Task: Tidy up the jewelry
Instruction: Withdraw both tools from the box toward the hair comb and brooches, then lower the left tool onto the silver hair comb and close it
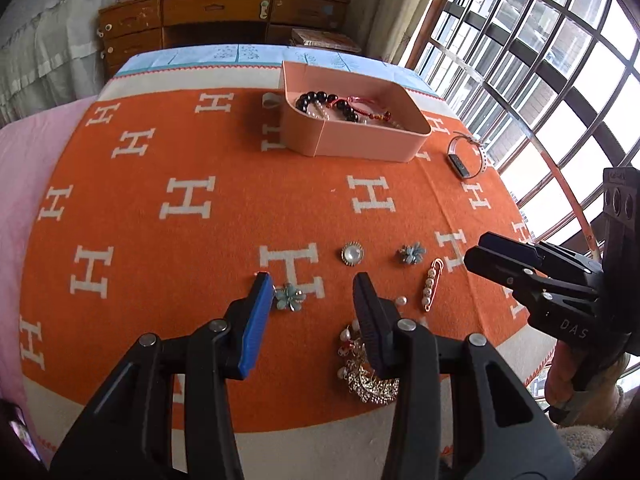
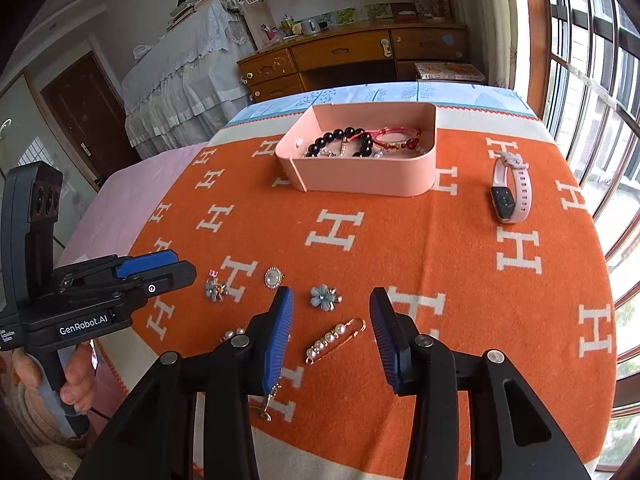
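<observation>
A pink box (image 1: 360,142) (image 2: 360,176) at the far side of the orange blanket holds bead bracelets (image 1: 328,106) (image 2: 352,140). Loose pieces lie near me: a blue flower brooch (image 1: 289,297) (image 2: 216,290), a round pearl brooch (image 1: 352,254) (image 2: 273,278), a second blue flower (image 1: 412,253) (image 2: 324,297), a pearl pin (image 1: 432,284) (image 2: 334,338), a gold ornament (image 1: 366,376). My left gripper (image 1: 312,284) (image 2: 172,266) is open and empty above the first flower. My right gripper (image 2: 330,300) (image 1: 480,252) is open and empty above the pearl pin.
A pink smartwatch (image 1: 466,156) (image 2: 512,192) lies right of the box. The orange H-patterned blanket (image 1: 200,240) covers the table. A barred window (image 1: 560,60) is to the right. A wooden dresser (image 2: 352,56) stands behind.
</observation>
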### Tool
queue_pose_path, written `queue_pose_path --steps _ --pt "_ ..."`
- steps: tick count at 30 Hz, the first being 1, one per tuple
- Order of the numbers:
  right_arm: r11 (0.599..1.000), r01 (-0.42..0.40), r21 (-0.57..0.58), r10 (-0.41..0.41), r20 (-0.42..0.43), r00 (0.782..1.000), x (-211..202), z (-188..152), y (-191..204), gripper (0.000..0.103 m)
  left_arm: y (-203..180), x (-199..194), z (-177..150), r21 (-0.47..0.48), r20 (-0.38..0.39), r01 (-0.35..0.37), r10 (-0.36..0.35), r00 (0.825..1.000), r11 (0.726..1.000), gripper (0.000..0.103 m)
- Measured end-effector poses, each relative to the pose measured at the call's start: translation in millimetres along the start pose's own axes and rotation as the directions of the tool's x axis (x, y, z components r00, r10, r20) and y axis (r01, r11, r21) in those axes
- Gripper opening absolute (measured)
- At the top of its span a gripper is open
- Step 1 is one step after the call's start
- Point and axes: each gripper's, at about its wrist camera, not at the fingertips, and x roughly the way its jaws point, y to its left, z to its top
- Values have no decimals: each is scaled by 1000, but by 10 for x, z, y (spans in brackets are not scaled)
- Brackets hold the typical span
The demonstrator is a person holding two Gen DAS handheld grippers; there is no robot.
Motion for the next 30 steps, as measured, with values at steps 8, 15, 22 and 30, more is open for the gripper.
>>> queue_pose_path --steps 8,15,22,30 --pt "999 -40 -22 38 -85 996 262 -241 61 40 -7 112 -294 22 -64 15 -13 998 1000 38" --pt "1000 -21 -5 20 -92 996 288 -260 -15 40 -262 123 -425 142 -73 33 -23 997 989 38" --pt "1000 -9 25 11 -91 996 289 -278 -128 40 -471 103 -467 229 -64 44 -30 998 972 27" --pt "999 -13 34 16 -91 996 302 -293 -184 40 -547 185 -477 251 -100 67 -43 994 966 15"
